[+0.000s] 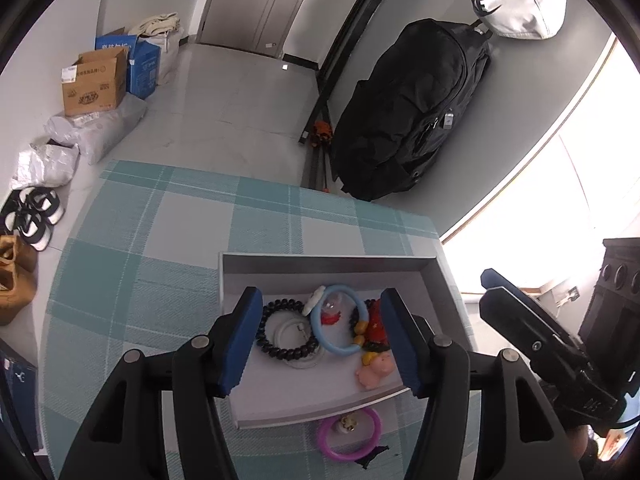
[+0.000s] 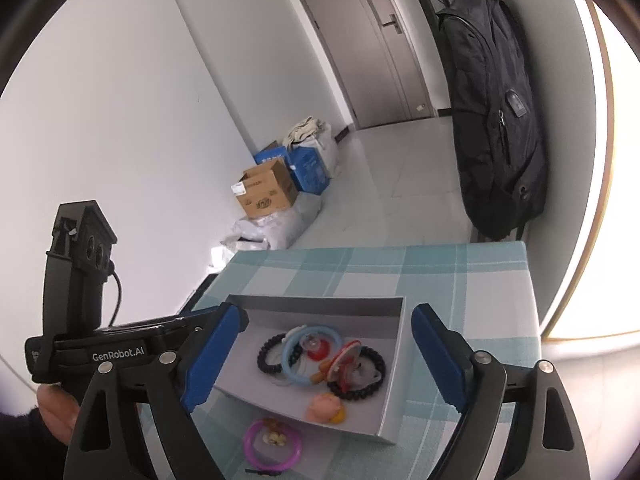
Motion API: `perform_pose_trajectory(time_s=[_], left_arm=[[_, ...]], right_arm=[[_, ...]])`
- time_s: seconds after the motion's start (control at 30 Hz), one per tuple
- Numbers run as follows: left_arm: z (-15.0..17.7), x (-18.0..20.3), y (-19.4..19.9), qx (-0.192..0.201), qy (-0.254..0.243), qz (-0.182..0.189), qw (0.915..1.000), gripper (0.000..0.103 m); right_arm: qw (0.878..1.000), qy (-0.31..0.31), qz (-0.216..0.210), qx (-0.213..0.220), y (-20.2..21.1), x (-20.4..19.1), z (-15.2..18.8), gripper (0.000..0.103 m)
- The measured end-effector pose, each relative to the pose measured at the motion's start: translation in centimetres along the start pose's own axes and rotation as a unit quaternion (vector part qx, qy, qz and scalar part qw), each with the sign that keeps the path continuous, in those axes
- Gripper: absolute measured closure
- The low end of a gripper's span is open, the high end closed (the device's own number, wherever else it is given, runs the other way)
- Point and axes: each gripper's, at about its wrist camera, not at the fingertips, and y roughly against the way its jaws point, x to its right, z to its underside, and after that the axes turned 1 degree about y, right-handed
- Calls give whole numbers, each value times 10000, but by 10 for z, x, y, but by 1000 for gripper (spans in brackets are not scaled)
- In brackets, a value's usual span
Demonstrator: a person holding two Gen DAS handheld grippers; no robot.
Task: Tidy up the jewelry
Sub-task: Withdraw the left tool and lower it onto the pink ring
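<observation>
Trouble, as we judge it, sits with the pink ring (image 1: 349,434): it lies on the checked counter (image 1: 160,280) just outside the grey tray (image 1: 328,260), at 6 o'clock of the tray's near wall, near the counter's front edge. A sliding grab could push it off, or a finger could catch the tray's low wall and tip the tray. Inside lie a dark bead bracelet (image 1: 286,334), a blue ring (image 1: 340,320) and a pink pig charm (image 1: 376,370), loosely overlapping, so a careless drop may tangle them. Our left hand-held gripper (image 1: 320,340) hangs released over the tray with nothing between its pads; our right hand-held gripper (image 2: 320,360) is spread wide and empty too. Room is open toward 12 o'clock across the counter; at 3 o'clock the tray's side runs close to the counter's edge, and the two grippers crowd each other
</observation>
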Motion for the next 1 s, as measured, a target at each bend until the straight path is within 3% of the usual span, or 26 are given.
perform_pose_trajectory(time_s=[0.4, 0.7, 0.87, 0.9, 1.0], left_arm=[[20, 8, 18, 192, -171, -280, 9993, 46], [42, 15, 31, 159, -366, -468, 9981, 46], [53, 19, 36, 53, -435, -308, 9986, 45], [55, 20, 36, 26, -473, -290, 9985, 45], [62, 23, 28, -236, -589, -151, 9979, 28]], right_arm=[[9992, 267, 248, 177, 15, -10, 12, 0], [9988, 241, 405, 114, 27, -12, 26, 0], [9988, 217, 437, -6, 31, -12, 35, 0], [9988, 209, 450, -23, 31, -12, 36, 0], [9988, 129, 464, -72, 34, -9, 41, 0]])
